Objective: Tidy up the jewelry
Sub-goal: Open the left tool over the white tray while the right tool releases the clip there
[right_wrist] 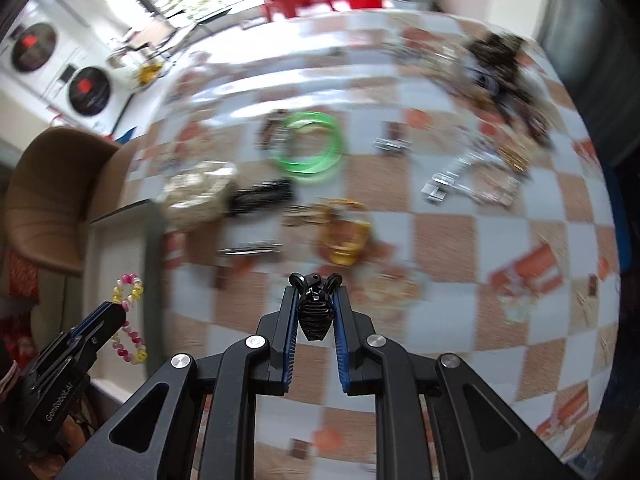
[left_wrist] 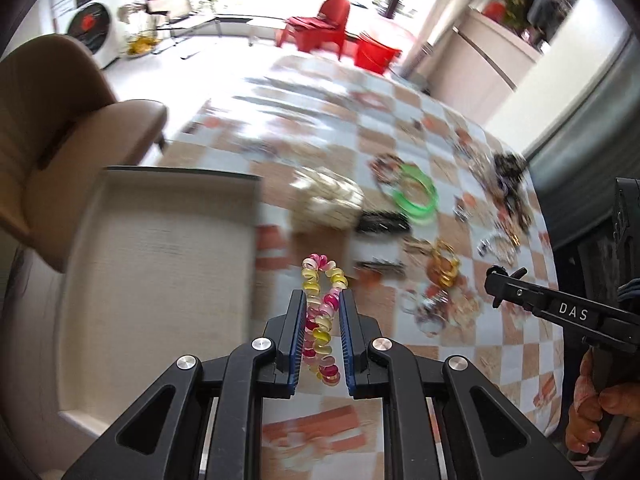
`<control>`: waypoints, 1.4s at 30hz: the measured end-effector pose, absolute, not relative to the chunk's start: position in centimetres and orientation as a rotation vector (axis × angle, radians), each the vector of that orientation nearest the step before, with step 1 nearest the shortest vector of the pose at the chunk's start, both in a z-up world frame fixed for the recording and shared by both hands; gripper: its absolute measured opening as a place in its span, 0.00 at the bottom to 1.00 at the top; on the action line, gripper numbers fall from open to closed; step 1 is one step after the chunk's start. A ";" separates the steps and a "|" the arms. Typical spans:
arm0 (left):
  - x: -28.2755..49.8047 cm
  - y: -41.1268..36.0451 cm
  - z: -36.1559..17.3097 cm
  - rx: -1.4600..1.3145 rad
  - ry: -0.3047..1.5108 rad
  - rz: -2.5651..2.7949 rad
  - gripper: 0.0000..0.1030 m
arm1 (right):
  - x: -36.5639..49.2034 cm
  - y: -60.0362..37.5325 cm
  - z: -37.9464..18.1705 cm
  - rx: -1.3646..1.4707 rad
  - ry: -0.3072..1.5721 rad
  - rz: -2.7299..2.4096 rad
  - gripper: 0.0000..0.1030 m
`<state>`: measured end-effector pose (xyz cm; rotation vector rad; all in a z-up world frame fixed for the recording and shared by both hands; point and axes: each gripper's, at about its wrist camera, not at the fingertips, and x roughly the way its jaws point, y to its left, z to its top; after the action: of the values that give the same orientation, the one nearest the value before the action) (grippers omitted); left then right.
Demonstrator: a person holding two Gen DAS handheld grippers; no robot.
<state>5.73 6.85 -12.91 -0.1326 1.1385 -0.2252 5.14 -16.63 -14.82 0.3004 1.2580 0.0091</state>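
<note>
My left gripper is shut on a pink, yellow and clear spiral coil bracelet, held above the table beside a beige tray. The same bracelet shows in the right wrist view, hanging from the left gripper over the tray. My right gripper is shut on a black claw hair clip, lifted over the checkered tablecloth. In the left wrist view the right gripper reaches in from the right, with the clip at its tip.
Jewelry lies scattered on the cloth: a green bangle, gold bangles, a black comb, a pale beaded heap, silver clips and a dark pile. A brown chair stands left of the table.
</note>
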 end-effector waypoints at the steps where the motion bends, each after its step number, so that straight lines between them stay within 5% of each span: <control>1: 5.9 7.9 -12.7 -0.138 1.129 -0.204 0.19 | 5.6 -15.1 -14.3 0.290 1.252 0.042 0.18; 19: 11.5 20.6 -19.6 -0.138 1.105 0.077 0.15 | 15.7 5.4 -19.4 0.142 1.261 0.373 0.18; 36: 12.1 20.3 -23.9 -0.090 1.173 0.123 0.15 | 18.1 7.3 -24.9 0.052 1.303 0.341 0.18; 39: 11.9 20.3 -23.8 -0.074 1.183 0.129 0.15 | 18.3 7.2 -25.0 0.084 1.318 0.353 0.32; 41: 12.0 20.3 -23.8 -0.067 1.188 0.136 0.15 | 18.3 6.8 -24.3 0.102 1.308 0.351 0.53; 42: 11.9 20.3 -23.7 -0.067 1.190 0.138 0.15 | 18.4 6.6 -23.9 0.114 1.303 0.354 0.53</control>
<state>11.88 20.35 -23.65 -0.0673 1.1905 0.1383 18.40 6.63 -23.88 0.1143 1.3032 0.3545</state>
